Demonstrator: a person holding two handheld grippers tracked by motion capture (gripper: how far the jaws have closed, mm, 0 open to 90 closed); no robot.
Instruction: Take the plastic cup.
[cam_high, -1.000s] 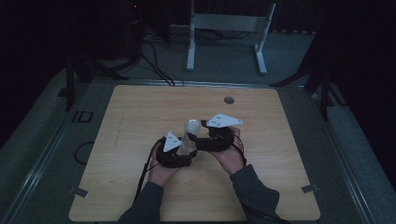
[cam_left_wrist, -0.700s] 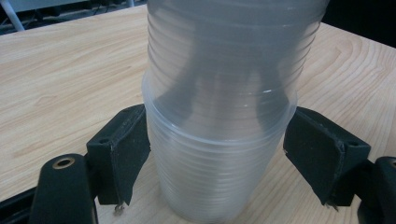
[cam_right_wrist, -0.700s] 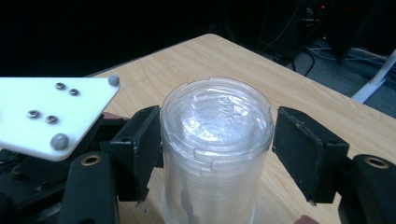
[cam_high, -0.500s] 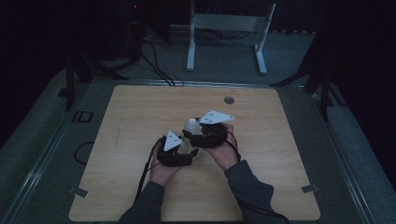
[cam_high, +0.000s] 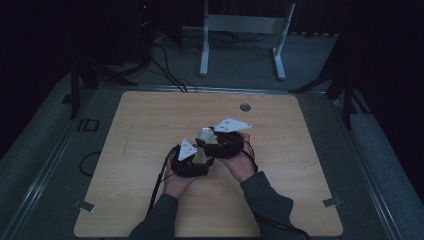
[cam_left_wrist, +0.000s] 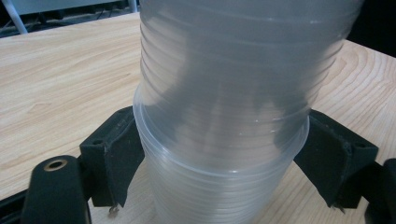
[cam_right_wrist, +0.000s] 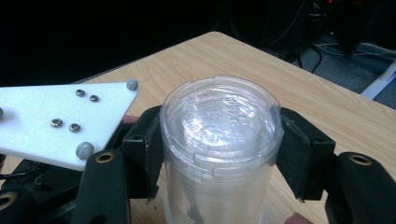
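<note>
A stack of clear ribbed plastic cups (cam_high: 203, 135) stands upside down near the middle of the wooden table (cam_high: 140, 130). My left gripper (cam_left_wrist: 224, 161) is shut on the lower cups (cam_left_wrist: 219, 186), its black pads (cam_left_wrist: 119, 156) pressed against both sides just under a rim. My right gripper (cam_right_wrist: 222, 156) is shut on the top cup (cam_right_wrist: 222, 121) near its closed base, pads (cam_right_wrist: 303, 158) on either side. In the high view the left gripper (cam_high: 192, 161) sits just in front of and left of the right gripper (cam_high: 220, 143), both held by a person's hands.
A small round grommet (cam_high: 245, 107) sits near the table's far edge. Beyond the table a white metal stand (cam_high: 245, 25) and dark cables (cam_high: 167, 75) lie on the floor. The left gripper's white plate (cam_right_wrist: 60, 121) is close beside the right jaws.
The right gripper has drifted slightly left and away with the top of the stack. The left gripper has barely moved.
</note>
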